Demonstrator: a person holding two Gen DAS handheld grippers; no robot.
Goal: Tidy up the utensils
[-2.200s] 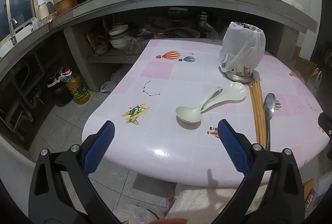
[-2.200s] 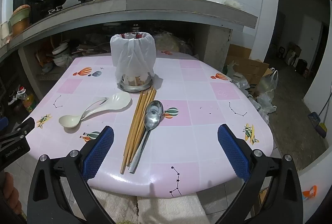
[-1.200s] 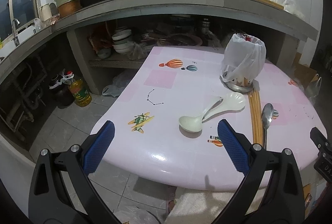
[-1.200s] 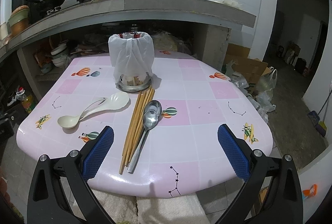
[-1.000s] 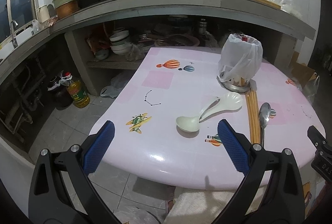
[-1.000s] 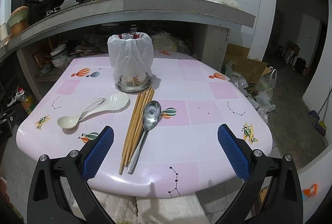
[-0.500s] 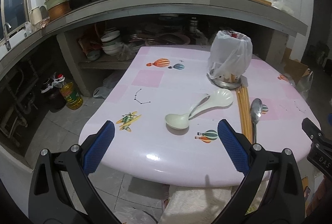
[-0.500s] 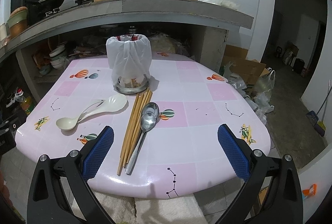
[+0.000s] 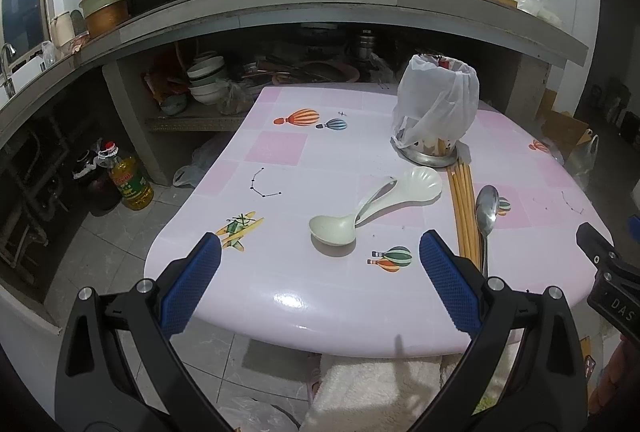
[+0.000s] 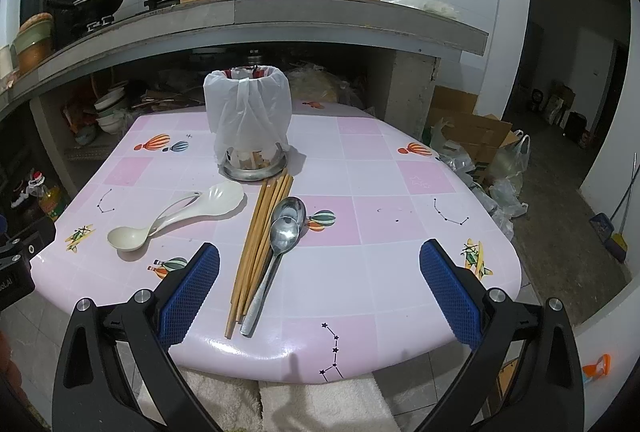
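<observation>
1. On the pink table (image 10: 400, 232), your landmark is the utensil holder (image 10: 250, 120), a metal-based cup draped in a white plastic bag, standing upright toward the far side.
2. Just in front of the utensil holder lies the bundle of wooden chopsticks (image 10: 260, 232), its far ends touching the holder's base and its near ends pointing at you.
3. Right of the chopsticks, touching them, rest two metal spoons (image 10: 286, 224), bowls up and overlapping (the handles run alongside the sticks).
4. Left of the holder's base sit two white plastic spoons (image 10: 176, 216), one laid across the other, well apart from the metal pair.
5. Your right gripper (image 10: 320, 284) hangs over the near table edge, its blue pads spread wide and holding nothing.
6. Your left gripper (image 9: 320, 280) hovers over the near left corner, likewise spread and empty, with the white plastic spoons (image 9: 372, 208) and the holder (image 9: 436, 120) ahead of it.
</observation>
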